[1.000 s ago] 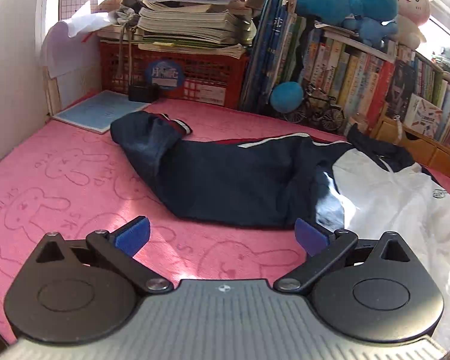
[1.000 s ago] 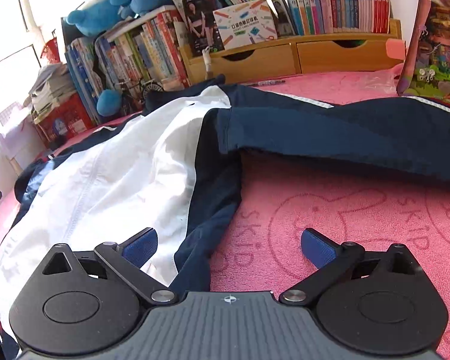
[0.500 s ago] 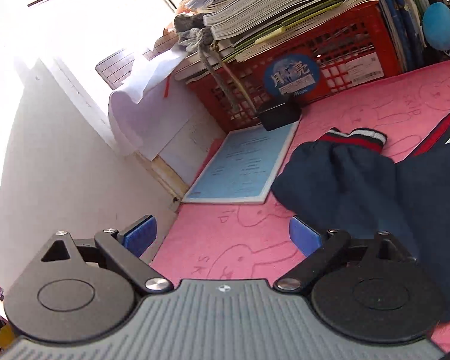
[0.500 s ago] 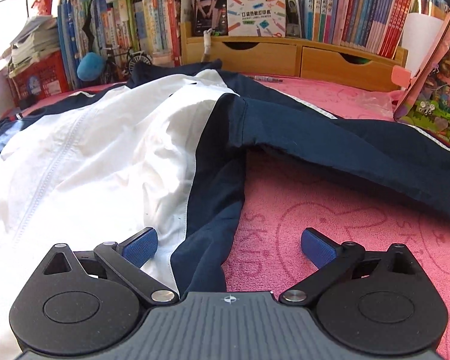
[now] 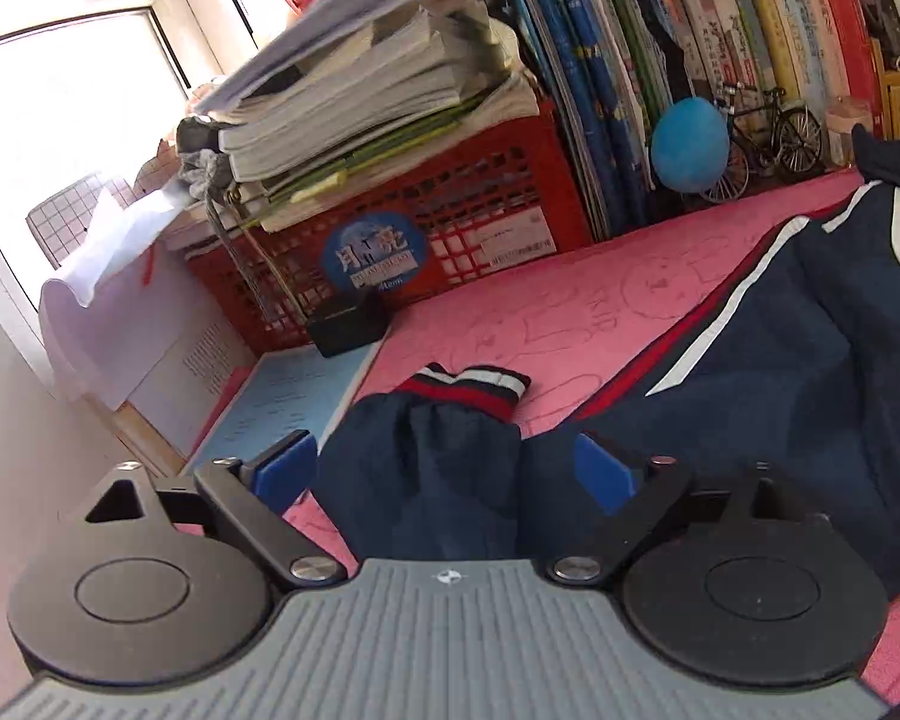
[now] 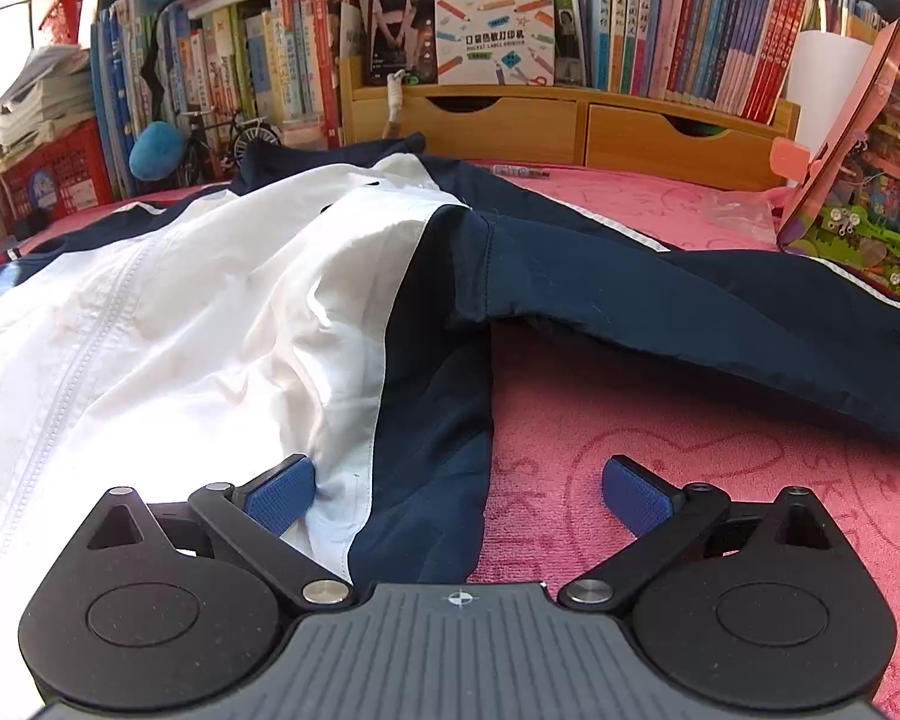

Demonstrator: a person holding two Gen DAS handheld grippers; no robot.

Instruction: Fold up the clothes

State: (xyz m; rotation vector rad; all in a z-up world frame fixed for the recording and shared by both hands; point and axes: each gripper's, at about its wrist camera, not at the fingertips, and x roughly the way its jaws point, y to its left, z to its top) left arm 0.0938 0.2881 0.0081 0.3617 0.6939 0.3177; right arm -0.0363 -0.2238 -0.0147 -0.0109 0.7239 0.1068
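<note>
Navy fabric sat right between the wide-apart fingers of both tongs, so neither one was clamping anything. Nearest to the left gripper (image 5: 444,471) was the sleeve (image 5: 426,480) of the jacket (image 6: 210,312), its striped cuff (image 5: 468,387) pointing away from the tongs toward the red crate (image 5: 402,240) and the blue booklet (image 5: 288,396). That sleeve ran roughly straight out along the left tool's line of sight, then bent off to the right into the body.

On the other side the right gripper (image 6: 459,495) straddled the jacket's side edge where the white panel met the navy strip, left pad touching the white cloth, right pad over bare pink mat (image 6: 660,432). From there the body stretched away and left, while the other sleeve (image 6: 720,312) ran off to the right across the mat, toward the wooden drawers (image 6: 570,126) and books behind.

So the jacket lay spread out, sleeves out to both sides, not folded. My guess: left hand was nearer the cuff end, right hand nearer the body edge, each lined up for a pinch
</note>
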